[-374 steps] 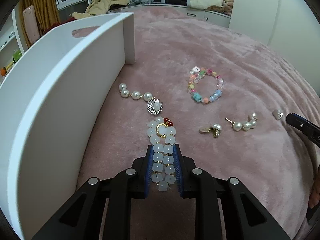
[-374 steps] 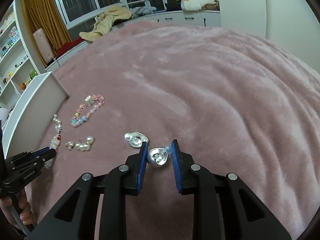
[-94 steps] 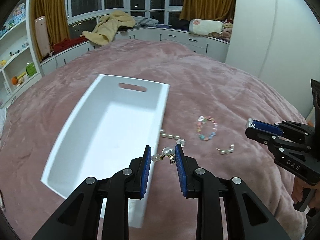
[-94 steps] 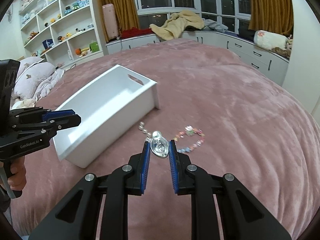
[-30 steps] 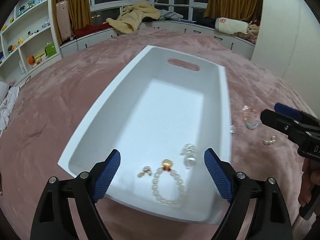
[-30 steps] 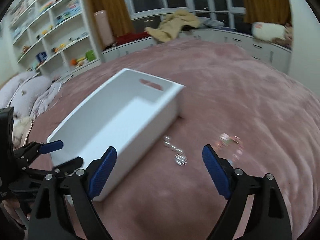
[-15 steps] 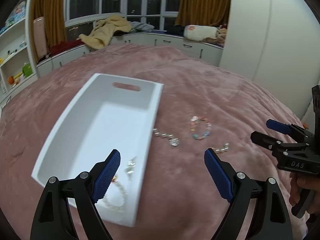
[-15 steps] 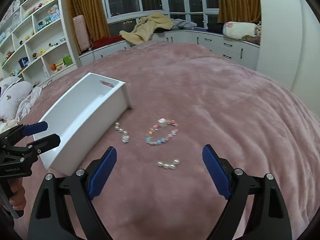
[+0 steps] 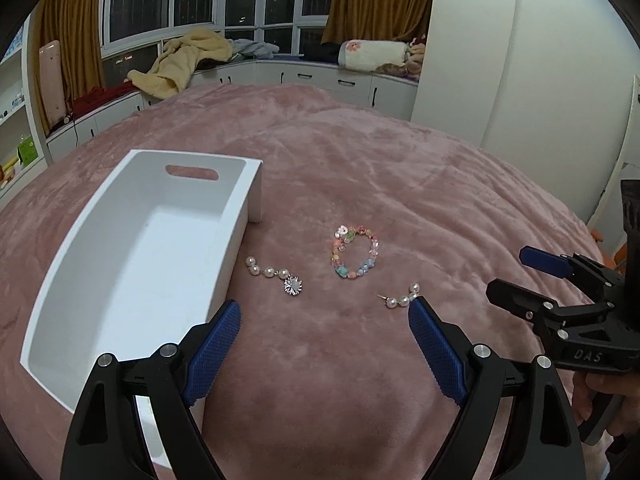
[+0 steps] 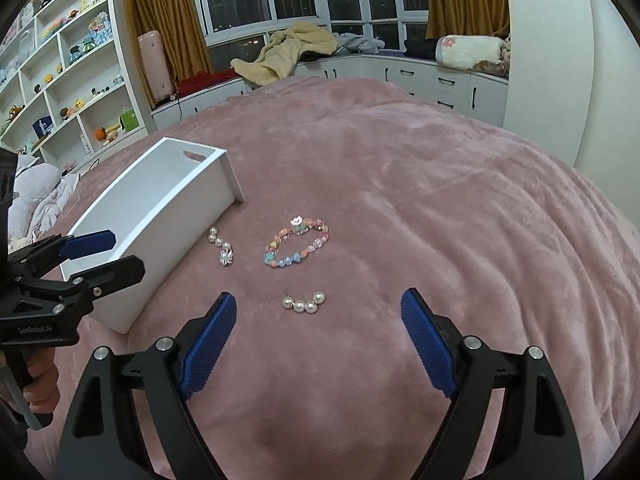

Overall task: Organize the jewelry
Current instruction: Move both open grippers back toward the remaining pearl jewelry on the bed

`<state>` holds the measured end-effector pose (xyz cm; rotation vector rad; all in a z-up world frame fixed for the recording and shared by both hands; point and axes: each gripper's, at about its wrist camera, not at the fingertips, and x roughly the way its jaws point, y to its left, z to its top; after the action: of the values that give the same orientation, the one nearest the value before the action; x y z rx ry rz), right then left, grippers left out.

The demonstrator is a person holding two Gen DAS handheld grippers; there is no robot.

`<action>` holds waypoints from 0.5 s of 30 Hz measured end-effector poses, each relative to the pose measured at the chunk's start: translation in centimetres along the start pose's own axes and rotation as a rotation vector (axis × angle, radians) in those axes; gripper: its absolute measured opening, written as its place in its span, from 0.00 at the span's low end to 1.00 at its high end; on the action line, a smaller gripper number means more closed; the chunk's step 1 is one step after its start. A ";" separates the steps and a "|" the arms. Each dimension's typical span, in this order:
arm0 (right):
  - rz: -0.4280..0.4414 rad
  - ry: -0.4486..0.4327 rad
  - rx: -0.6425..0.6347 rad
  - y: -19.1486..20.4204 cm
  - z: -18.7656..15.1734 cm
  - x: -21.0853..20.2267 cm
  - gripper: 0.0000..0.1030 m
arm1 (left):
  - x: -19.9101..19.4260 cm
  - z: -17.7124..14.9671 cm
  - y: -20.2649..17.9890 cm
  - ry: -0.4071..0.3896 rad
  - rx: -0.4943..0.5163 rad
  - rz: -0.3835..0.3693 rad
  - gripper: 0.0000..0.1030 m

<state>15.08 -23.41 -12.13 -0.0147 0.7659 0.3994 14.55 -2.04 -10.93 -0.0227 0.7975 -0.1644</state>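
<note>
Left gripper (image 9: 324,344), bottom of the left wrist view: jaws spread wide, nothing between them. Right gripper (image 10: 318,338), bottom of its own view: likewise spread and empty. Both hang above the pink blanket (image 10: 460,208).

Nearest piece: the pearl earring (image 10: 303,304), lower centre of the right view, between the right fingertips and just ahead of them. Judged the next pick; descend straight over it, close across the pearl row rather than along it, and press lightly so the plush does not bunch into the pads.

Mid-frame: the pearl drop with silver flower (image 9: 276,278), near the tray wall; the coloured bead bracelet (image 9: 355,251), right of it.

Far left: the white tray (image 9: 236,216), open side up; its near end is hidden behind the left finger
</note>
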 end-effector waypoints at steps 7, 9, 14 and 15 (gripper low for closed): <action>0.018 0.038 0.009 -0.8 -1.1 3.3 0.79 | 3.2 -0.1 -1.0 0.024 0.019 -0.011 0.84; 0.027 0.041 0.022 -1.0 -1.5 4.4 0.79 | 4.4 -0.1 -1.0 0.033 0.020 -0.008 0.82; 0.053 0.069 0.025 -1.0 -2.0 7.4 0.74 | 8.0 -0.4 -0.5 0.075 0.002 0.002 0.67; 0.052 0.073 0.021 -0.9 -2.0 7.9 0.73 | 8.7 -0.5 -0.4 0.085 -0.003 0.004 0.65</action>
<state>19.22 -21.84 -19.09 0.0108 0.8436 0.4419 20.09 -3.77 -17.44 -0.0170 0.8827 -0.1614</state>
